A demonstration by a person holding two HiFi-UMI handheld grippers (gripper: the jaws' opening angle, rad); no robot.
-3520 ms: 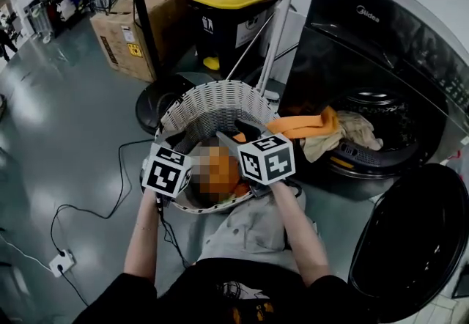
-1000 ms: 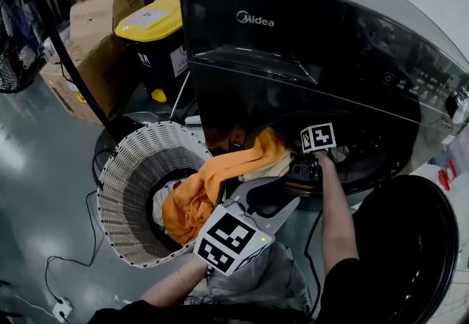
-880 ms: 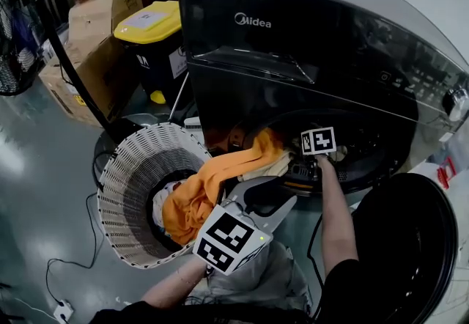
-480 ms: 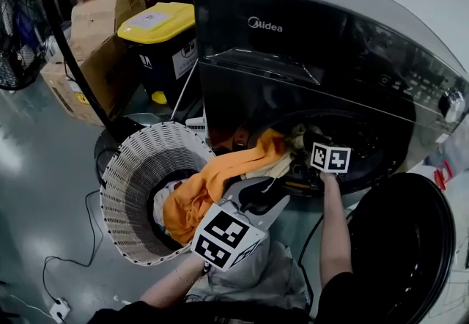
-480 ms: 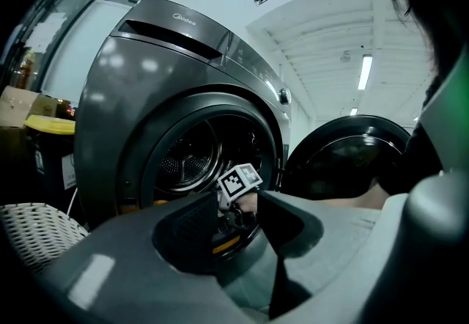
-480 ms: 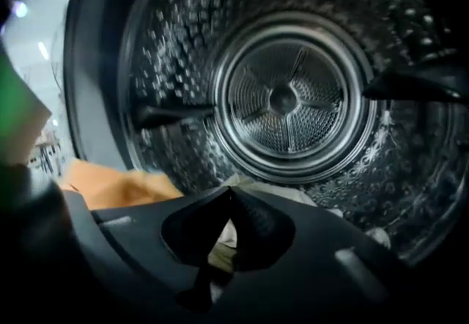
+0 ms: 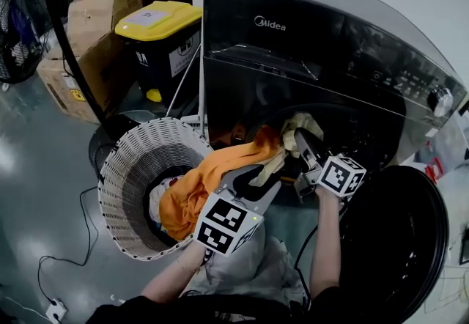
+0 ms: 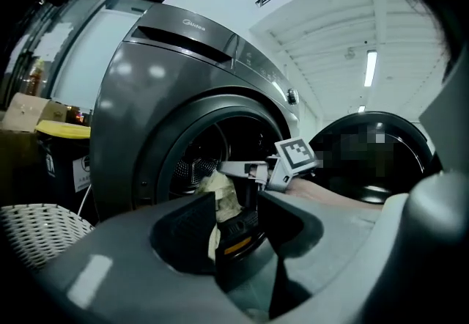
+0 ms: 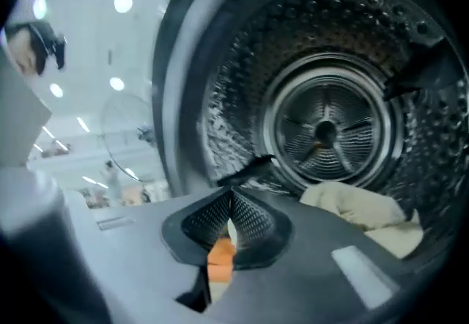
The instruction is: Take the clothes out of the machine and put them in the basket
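We keep the right gripper [image 9: 231,216] jaws closed on a fold of the cream garment [image 7: 297,124] at the washing machine [image 7: 315,29] mouth, left gripper [image 8: 238,204] jaws open just outside it; judged light, limp, best gripped at bunched folds.

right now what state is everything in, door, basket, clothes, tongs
washer door, swung open
white basket, partly filled with clothes
orange garment, draped from drum into basket
cream cloth, pinched at drum mouth
left tongs, open, empty
right tongs, shut on cream cloth
yellow-lidded bin, shut
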